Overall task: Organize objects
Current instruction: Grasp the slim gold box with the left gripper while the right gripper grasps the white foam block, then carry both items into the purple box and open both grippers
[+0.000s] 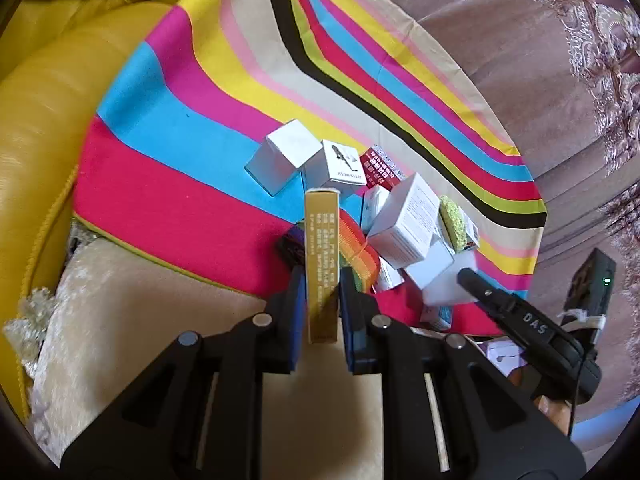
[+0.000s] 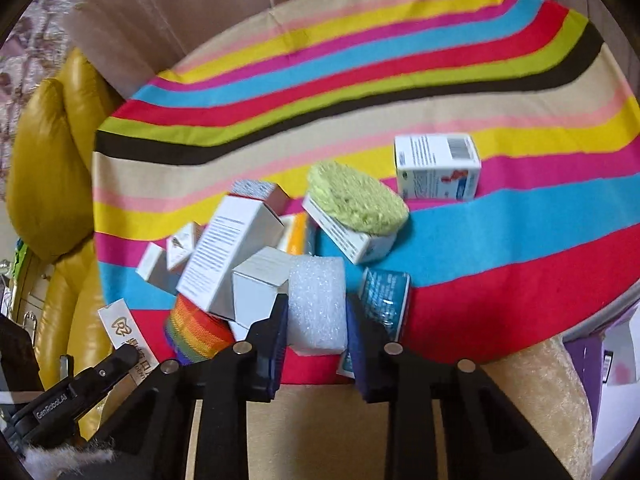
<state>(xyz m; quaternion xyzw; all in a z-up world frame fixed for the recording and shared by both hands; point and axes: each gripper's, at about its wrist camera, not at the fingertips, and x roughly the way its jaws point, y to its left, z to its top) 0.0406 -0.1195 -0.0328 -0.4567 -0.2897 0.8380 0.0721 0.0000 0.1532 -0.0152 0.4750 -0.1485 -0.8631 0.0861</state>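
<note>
Left wrist: left gripper point(image 1: 320, 280) is clamping a gold box point(image 1: 321, 264), lifting it clear of the striped cloth point(image 1: 168, 168). Right wrist: right gripper point(image 2: 318, 320) is squeezing a white foam block point(image 2: 317, 304) at the near edge of the pile of boxes point(image 2: 240, 248).

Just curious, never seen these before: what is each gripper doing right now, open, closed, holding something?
Left gripper: closed on a long, narrow gold cardboard box.
Right gripper: closed on a white foam block.

Glossy gold cardboard box point(image 1: 321, 264), bubbly white foam block point(image 2: 317, 304), matt striped cloth point(image 2: 500, 240).
</note>
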